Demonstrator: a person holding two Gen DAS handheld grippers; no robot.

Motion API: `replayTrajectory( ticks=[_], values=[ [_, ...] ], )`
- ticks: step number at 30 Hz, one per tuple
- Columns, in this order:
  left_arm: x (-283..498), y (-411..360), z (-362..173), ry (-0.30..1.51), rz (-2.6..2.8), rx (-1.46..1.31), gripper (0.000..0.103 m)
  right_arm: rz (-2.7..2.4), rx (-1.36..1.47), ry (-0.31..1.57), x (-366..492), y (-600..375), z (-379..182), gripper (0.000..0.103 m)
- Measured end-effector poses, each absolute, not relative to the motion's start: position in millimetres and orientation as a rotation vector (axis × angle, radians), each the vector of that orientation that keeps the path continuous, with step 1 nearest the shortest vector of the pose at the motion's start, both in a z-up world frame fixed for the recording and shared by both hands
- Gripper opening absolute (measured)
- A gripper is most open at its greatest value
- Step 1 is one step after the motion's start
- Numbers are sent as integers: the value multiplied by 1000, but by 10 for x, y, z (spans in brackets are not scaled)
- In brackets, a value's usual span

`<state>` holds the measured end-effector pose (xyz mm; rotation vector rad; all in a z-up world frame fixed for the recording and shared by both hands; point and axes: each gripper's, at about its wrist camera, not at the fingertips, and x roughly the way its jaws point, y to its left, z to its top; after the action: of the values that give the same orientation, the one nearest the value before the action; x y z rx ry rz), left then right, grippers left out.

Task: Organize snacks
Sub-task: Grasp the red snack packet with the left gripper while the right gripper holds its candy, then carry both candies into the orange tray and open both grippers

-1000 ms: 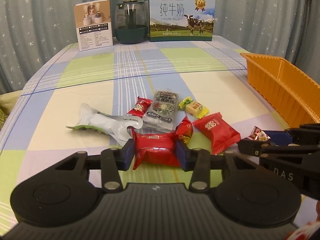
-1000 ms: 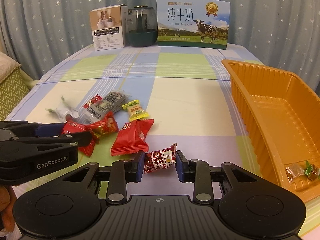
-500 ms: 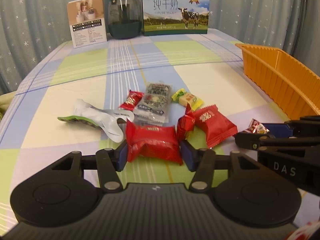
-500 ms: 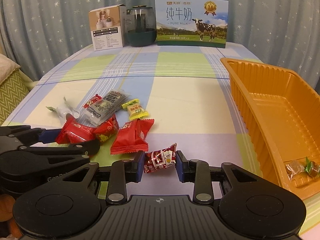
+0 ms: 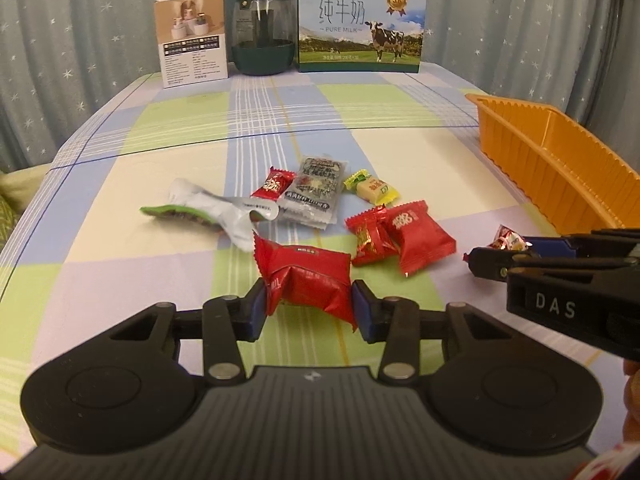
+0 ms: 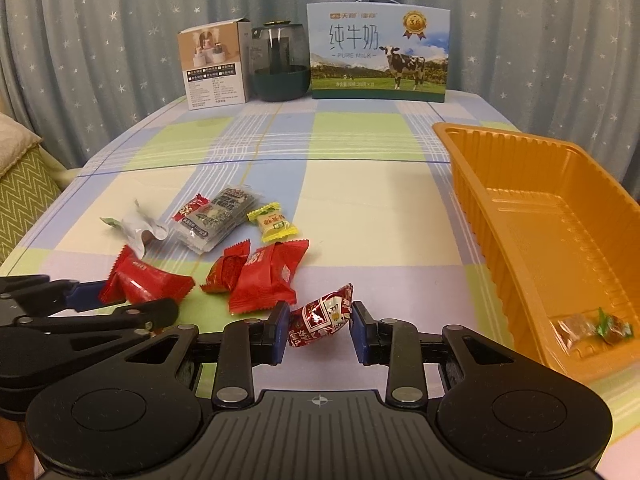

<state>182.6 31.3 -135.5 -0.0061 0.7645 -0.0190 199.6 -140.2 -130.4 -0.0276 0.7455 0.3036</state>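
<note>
My left gripper [image 5: 307, 309] is shut on a large red snack packet [image 5: 308, 276] and holds it lifted above the table. My right gripper [image 6: 318, 330] is shut on a small dark-red candy [image 6: 320, 316] just above the tablecloth. Loose snacks lie in the middle: a red packet [image 6: 266, 276], a small red candy [image 6: 222, 276], a yellow candy [image 6: 272, 222], a grey packet [image 6: 218, 218], a small red wrapper [image 6: 190, 208] and a silver-green pouch [image 6: 138, 228]. The orange tray [image 6: 520, 240] at the right holds a small wrapped candy [image 6: 592, 328].
At the table's far edge stand a milk carton box [image 6: 378, 58], a dark glass jar [image 6: 280, 64] and a small white box [image 6: 214, 66]. A star-patterned curtain hangs behind. A cushion [image 6: 24, 184] lies off the left edge.
My left gripper has closed on the large red packet and lifted it off the table, pulling back slightly. The right gripper has stayed in place with its candy.
</note>
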Motion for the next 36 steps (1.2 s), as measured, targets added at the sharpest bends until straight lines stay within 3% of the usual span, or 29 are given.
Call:
replayTrajectory(
  ticks=[36],
  values=[
    [1085,-500,-412,668,-165,-9,40,153,111,618,993,-2318,-363,33]
  ],
)
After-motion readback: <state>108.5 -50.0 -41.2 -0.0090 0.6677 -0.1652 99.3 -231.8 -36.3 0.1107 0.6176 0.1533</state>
